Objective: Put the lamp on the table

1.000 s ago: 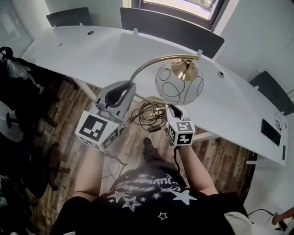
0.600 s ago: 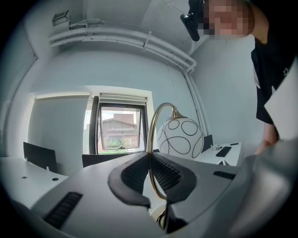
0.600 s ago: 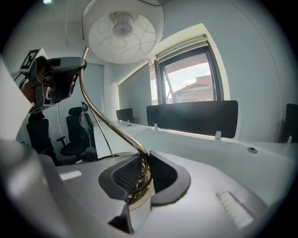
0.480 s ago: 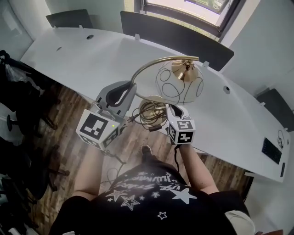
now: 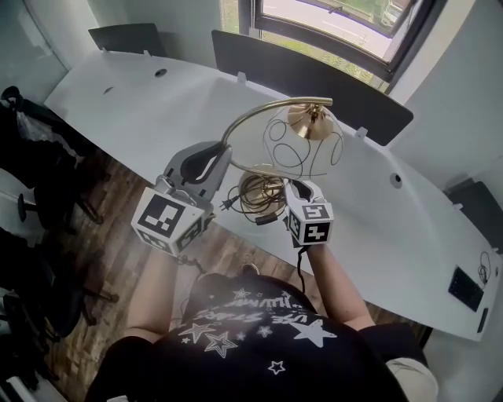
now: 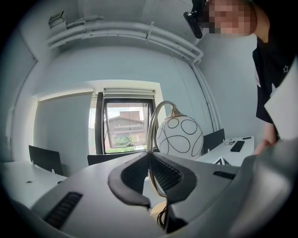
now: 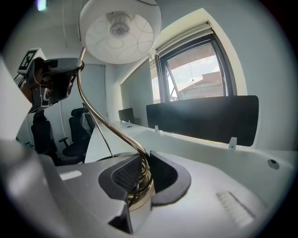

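The lamp has a curved brass stem (image 5: 259, 111), a white glass globe (image 5: 303, 144) with black line circles, a brass base (image 5: 265, 169) and a coiled cord (image 5: 258, 193). It hangs in the air over the near edge of the long white table (image 5: 149, 98). My left gripper (image 5: 222, 149) is shut on the stem's lower arc; the stem (image 6: 150, 139) runs between its pads, with the globe (image 6: 179, 135) beyond. My right gripper (image 5: 293, 187) is shut on the brass collar (image 7: 139, 182) at the stem's foot, and the globe (image 7: 120, 29) hangs overhead.
Dark chairs (image 5: 310, 69) stand along the table's far side below a window (image 5: 330, 20). Black office chairs (image 5: 35, 149) crowd the left over the wood floor (image 5: 118, 204). A dark flat device (image 5: 465, 287) lies at the table's right end.
The person has stepped forward. The lamp and both grippers, earlier over the floor, now hang over the table's near edge. Both grips are unchanged.
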### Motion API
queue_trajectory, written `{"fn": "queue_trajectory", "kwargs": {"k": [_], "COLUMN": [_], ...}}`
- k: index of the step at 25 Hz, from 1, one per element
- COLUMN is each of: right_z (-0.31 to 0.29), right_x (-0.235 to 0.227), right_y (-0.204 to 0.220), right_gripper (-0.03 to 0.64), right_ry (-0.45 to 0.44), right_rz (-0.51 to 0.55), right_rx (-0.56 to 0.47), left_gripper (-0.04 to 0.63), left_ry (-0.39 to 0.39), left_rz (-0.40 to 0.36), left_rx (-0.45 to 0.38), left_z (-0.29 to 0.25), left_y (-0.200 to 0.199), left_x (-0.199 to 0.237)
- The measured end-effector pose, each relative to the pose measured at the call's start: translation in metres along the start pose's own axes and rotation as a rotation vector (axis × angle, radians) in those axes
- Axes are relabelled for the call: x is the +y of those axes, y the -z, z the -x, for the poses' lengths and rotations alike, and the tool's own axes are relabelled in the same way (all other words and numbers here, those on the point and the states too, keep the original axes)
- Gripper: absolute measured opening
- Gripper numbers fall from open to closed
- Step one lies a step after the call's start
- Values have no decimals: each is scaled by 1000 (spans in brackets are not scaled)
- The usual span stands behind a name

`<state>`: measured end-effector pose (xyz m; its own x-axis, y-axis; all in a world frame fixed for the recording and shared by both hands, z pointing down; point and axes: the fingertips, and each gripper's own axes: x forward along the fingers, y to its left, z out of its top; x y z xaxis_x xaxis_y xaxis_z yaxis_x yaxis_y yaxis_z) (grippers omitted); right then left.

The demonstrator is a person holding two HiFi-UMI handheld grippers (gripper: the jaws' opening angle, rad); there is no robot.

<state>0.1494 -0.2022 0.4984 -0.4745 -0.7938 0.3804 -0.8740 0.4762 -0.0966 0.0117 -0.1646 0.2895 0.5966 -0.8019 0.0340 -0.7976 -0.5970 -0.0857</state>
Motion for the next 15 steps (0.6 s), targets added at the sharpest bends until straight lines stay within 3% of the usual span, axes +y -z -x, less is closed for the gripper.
{"fn": "queue_trajectory", "kwargs": {"k": [7,15], "right_z": [-25,-58], "right_x": [6,4], "right_y": [-9,-6], "right_gripper": [46,46], "right_ry": [-19,41], "right_rz": [4,-48], "right_rx": [-7,8], "left_gripper": [31,32], "left_ry": [-20,52], "left_rz": [-19,1], "left_rx": [5,16], "left_z": [-3,-28], "left_y": [1,16], "left_x": [24,61]}}
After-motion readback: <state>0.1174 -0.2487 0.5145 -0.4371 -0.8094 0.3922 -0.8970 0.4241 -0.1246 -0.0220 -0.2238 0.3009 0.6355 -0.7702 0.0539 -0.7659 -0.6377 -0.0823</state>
